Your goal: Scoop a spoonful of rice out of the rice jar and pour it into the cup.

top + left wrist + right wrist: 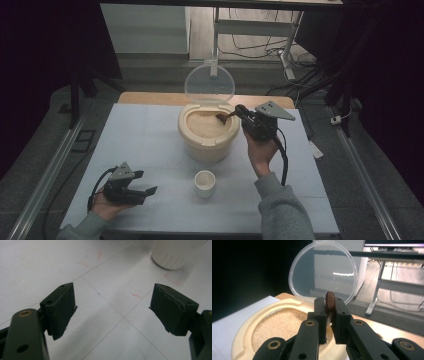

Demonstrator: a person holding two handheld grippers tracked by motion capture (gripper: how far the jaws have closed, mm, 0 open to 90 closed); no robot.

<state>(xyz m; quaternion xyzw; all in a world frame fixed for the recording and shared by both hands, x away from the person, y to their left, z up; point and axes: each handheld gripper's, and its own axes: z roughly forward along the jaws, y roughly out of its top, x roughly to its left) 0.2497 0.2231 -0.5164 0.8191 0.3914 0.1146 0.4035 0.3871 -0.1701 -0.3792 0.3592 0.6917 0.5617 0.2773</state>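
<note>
Right gripper (pixel 241 111): I have it at the bin's right rim, jaws pinched tight on the handle of a brown spoon (pixel 330 300); in the high view the spoon's bowl (pixel 221 118) rests in the rice.
Left gripper (pixel 145 182): I see it low at the table's near left, jaws spread wide with nothing between them; its pads (pixel 62 310) hang over bare tabletop.
Rice bin (pixel 208 145): cream, round, mid-table, filled with pale rice (pixel 279 326).
Lid (pixel 324 271): clear, hinged up at the bin's far edge.
Cup (pixel 205 183): small, white, just in front of the bin, between my hands.
Table (pixel 145 140): pale sheet with thin grid lines.
Writing: faint red marks (pixel 136 295) on the sheet; I cannot read them as letters.
</note>
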